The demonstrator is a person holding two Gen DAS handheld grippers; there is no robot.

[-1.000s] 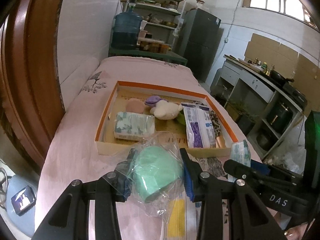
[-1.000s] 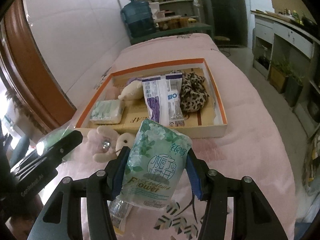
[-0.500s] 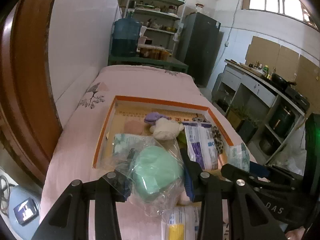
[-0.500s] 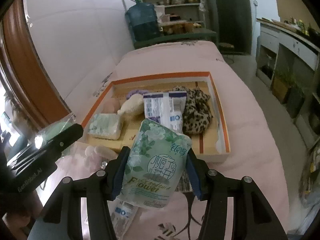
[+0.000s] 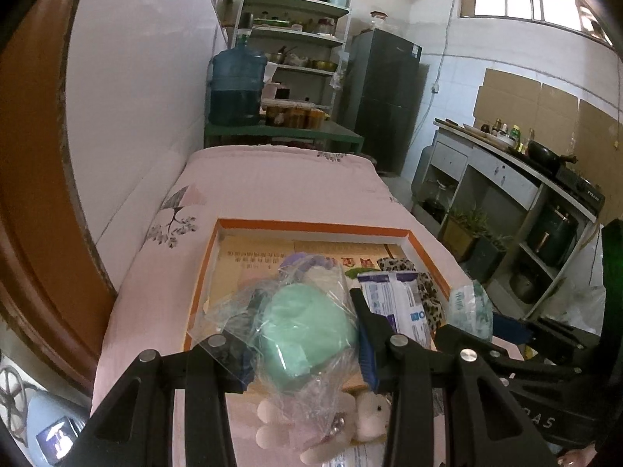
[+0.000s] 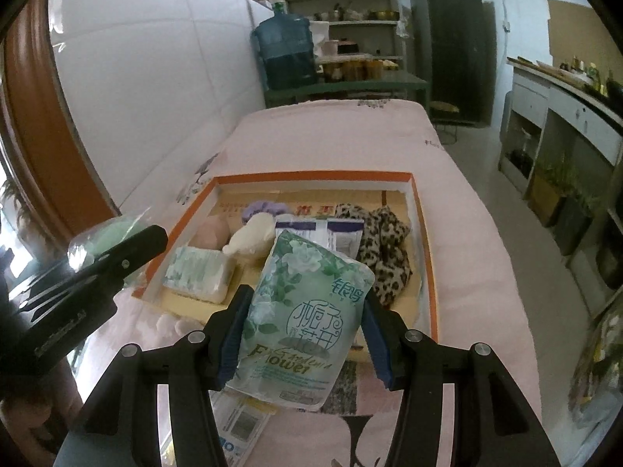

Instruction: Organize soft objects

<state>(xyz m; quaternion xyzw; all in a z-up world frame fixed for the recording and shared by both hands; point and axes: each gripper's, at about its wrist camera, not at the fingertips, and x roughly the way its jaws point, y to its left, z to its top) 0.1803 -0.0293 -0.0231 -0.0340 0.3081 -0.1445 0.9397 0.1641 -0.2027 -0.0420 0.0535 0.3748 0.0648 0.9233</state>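
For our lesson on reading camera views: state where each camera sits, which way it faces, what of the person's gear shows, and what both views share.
Left wrist: rides the left gripper, facing along the bed toward the shelves; it holds a bagged green sponge; the right gripper shows at right.
Right wrist: rides the right gripper, facing likewise; it holds a Flower tissue pack; the left gripper shows at left.
Shared: orange-rimmed box, blue water jug.
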